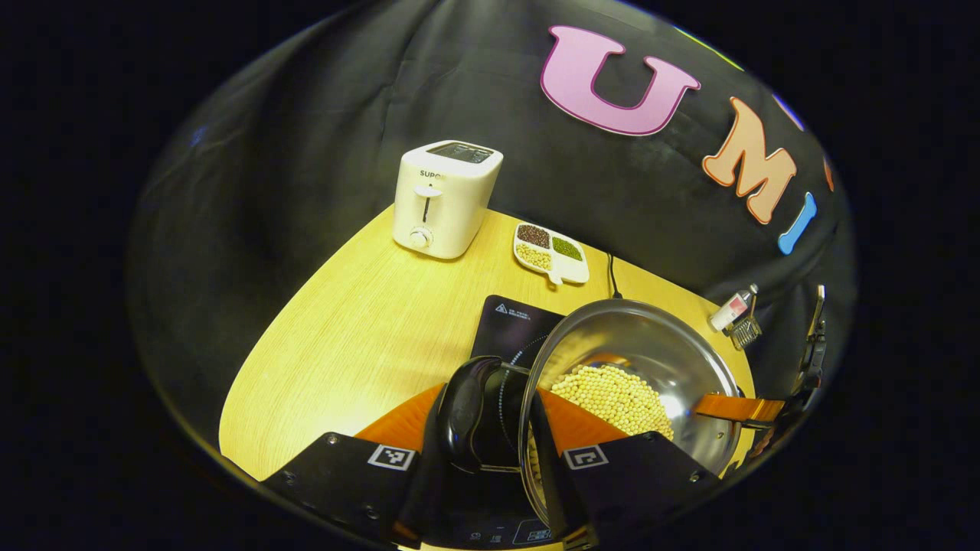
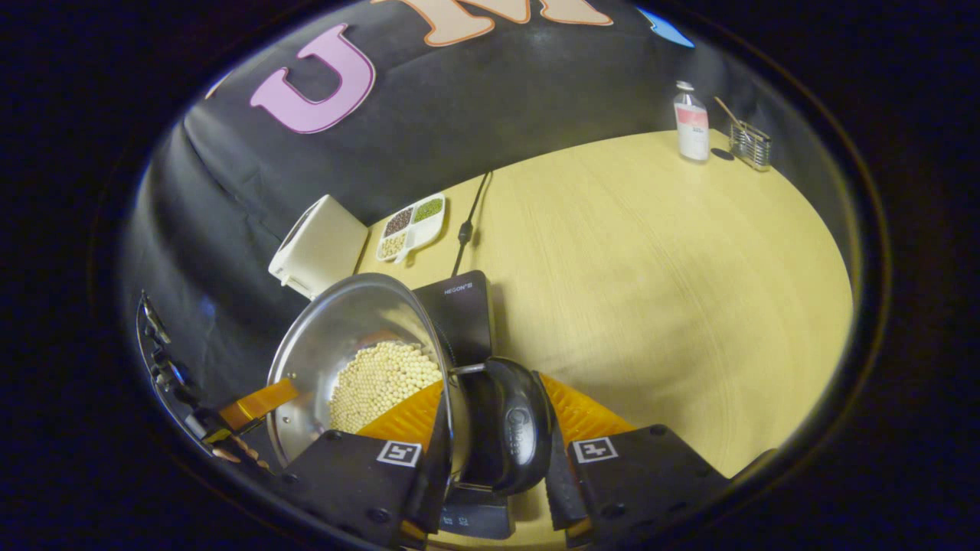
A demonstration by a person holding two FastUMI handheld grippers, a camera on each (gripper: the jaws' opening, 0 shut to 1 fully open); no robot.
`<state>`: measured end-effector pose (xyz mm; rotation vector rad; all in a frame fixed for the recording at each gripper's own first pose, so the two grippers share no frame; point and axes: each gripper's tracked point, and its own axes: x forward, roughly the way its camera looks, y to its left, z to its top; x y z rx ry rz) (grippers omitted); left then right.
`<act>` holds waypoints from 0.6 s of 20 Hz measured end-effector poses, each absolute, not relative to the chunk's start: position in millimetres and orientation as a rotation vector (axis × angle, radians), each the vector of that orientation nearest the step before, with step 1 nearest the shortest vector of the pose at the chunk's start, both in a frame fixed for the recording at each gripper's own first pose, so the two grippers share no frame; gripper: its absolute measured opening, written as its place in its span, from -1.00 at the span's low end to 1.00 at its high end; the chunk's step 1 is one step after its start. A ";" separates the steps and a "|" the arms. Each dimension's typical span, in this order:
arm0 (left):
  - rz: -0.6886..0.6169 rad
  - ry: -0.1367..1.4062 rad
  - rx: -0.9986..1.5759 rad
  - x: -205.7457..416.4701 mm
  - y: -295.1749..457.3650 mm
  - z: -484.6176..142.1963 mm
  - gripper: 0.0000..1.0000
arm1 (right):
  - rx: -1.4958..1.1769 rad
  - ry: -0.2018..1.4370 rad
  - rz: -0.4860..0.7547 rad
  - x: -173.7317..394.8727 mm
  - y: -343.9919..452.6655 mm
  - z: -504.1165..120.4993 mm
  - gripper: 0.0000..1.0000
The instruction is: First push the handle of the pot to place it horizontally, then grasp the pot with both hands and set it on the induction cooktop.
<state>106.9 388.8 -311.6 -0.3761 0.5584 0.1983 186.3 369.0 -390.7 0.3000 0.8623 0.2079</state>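
Observation:
A steel pot [image 1: 674, 367] [image 2: 337, 337] holding pale beans [image 1: 612, 398] [image 2: 383, 383] hangs or rests over the black induction cooktop [image 1: 509, 325] [image 2: 463, 306]; I cannot tell if it touches. My left gripper [image 1: 490, 421] is shut on the pot's black side handle [image 1: 467, 413]. My right gripper [image 2: 498, 417] is shut on the opposite black handle [image 2: 517, 428]. Each view also catches the other gripper across the pot, the right gripper [image 1: 739, 408] and the left gripper [image 2: 256, 402]. The cooktop's control strip [image 1: 498, 533] [image 2: 475, 520] peeks out below the fingers.
A white toaster [image 1: 444, 199] [image 2: 318, 245] and a divided dish of beans [image 1: 551, 254] [image 2: 412, 222] stand at the table's back. The cooktop's cord [image 1: 612, 277] [image 2: 467, 222] runs toward the wall. A small bottle [image 1: 731, 310] [image 2: 691, 122] and a wire rack [image 1: 746, 330] [image 2: 750, 145] sit at the far corner.

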 end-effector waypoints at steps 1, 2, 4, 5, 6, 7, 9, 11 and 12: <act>0.198 0.552 -0.375 111.3 391.3 -312.2 0.12 | 0.302 0.859 0.206 188.8 370.0 -391.4 0.13; 0.198 0.548 -0.370 115.0 392.8 -313.2 0.15 | 0.305 0.853 0.205 191.5 371.6 -392.6 0.13; 0.195 0.540 -0.356 120.4 395.7 -312.9 0.11 | 0.307 0.849 0.200 195.0 373.3 -394.6 0.13; 0.193 0.543 -0.351 122.2 395.7 -314.4 0.12 | 0.307 0.850 0.197 196.8 373.6 -396.5 0.13; 0.191 0.546 -0.347 123.9 396.7 -315.2 0.12 | 0.306 0.851 0.195 197.2 374.3 -399.7 0.13; 0.189 0.549 -0.345 124.5 397.2 -316.1 0.12 | 0.303 0.852 0.192 198.0 373.7 -400.9 0.14; 0.184 0.543 -0.342 128.2 398.5 -314.8 0.12 | 0.308 0.846 0.191 200.1 373.7 -400.0 0.14; 0.178 0.543 -0.330 130.3 398.6 -316.0 0.14 | 0.308 0.852 0.191 200.0 374.0 -403.0 0.14; 0.176 0.546 -0.326 130.8 398.4 -316.3 0.12 | 0.310 0.853 0.192 200.2 373.2 -403.7 0.14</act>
